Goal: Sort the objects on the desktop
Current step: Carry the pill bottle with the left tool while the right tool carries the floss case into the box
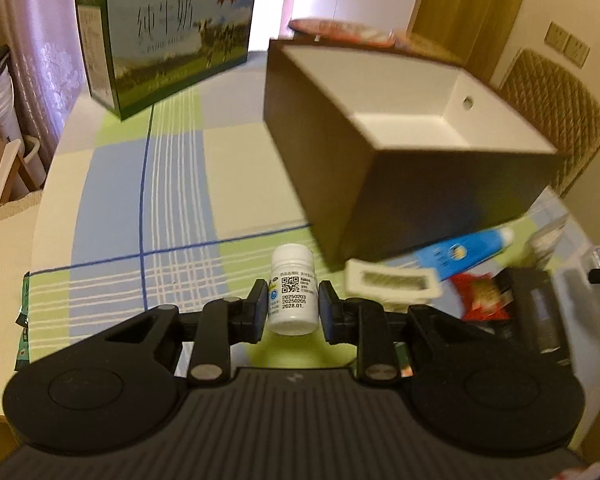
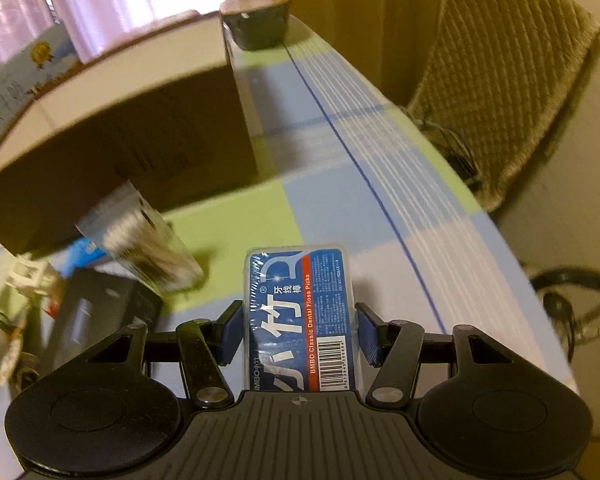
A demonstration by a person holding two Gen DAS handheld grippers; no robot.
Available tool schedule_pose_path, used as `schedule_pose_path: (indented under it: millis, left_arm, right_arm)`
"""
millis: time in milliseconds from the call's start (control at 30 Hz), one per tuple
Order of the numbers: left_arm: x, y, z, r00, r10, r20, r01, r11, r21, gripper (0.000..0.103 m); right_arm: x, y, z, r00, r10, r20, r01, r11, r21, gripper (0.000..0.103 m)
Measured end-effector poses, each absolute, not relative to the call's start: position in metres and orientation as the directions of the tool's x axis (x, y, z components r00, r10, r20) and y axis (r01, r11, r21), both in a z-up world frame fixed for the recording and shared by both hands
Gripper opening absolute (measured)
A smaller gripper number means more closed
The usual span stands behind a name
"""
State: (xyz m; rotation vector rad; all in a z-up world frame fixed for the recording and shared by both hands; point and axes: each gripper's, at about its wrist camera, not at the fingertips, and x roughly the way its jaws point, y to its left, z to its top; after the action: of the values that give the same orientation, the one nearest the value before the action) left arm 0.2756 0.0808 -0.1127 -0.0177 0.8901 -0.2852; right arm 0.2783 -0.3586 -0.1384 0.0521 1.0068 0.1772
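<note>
Left tongs [image 1: 293, 307] clamp the bottle [image 1: 291, 294]; right tongs [image 2: 297, 332] clamp the floss pack [image 2: 300, 320] — both lifted for sorting into the box [image 1: 412, 136], upper right.

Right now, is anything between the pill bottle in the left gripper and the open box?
Nothing visible: the white pill bottle sits in the left gripper, and the open box lies ahead to its right over bare tablecloth.

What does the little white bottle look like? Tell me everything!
The little white bottle is a small plastic-looking pill bottle with a white cap. Its label shows a QR code and printed dates. It is held between the left gripper pads, cap pointing away from the camera, above the checked tablecloth.
</note>
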Motion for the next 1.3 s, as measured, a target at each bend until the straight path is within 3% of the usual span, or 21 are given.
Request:
schedule_pose_path:
  millis: [333, 667, 900, 1300]
  left_arm:
    - [0.279, 0.037, -0.053, 0.679, -0.301, -0.670, 0.294, 0.947, -0.128, 0.022]
    - [0.332, -0.014, -0.033, 0.685, -0.340, -0.645, 0.365, 0.925, -0.100, 0.022]
    - [0.380, -0.036, -0.038, 0.652, -0.356, -0.669, 0.373, 0.919, -0.126, 0.022]
    - [0.442, -0.054, -0.088, 0.523, -0.327, -0.787, 0.342, 0.926, -0.158, 0.022]
  right_arm:
    - [0.317, -0.359, -0.078, 0.562, 0.342, -0.753, -0.313, 0.931, 0.190, 0.055]
    - [0.382, -0.315, -0.036, 0.566, 0.453, -0.688, -0.502, 0.852, 0.148, 0.055]
    - [0.439, -0.266, -0.038, 0.512, 0.475, -0.716, -0.573, 0.810, 0.128, 0.055]
    - [0.486, -0.209, -0.098, 0.361, 0.419, -0.833, -0.629, 0.769, 0.114, 0.055]
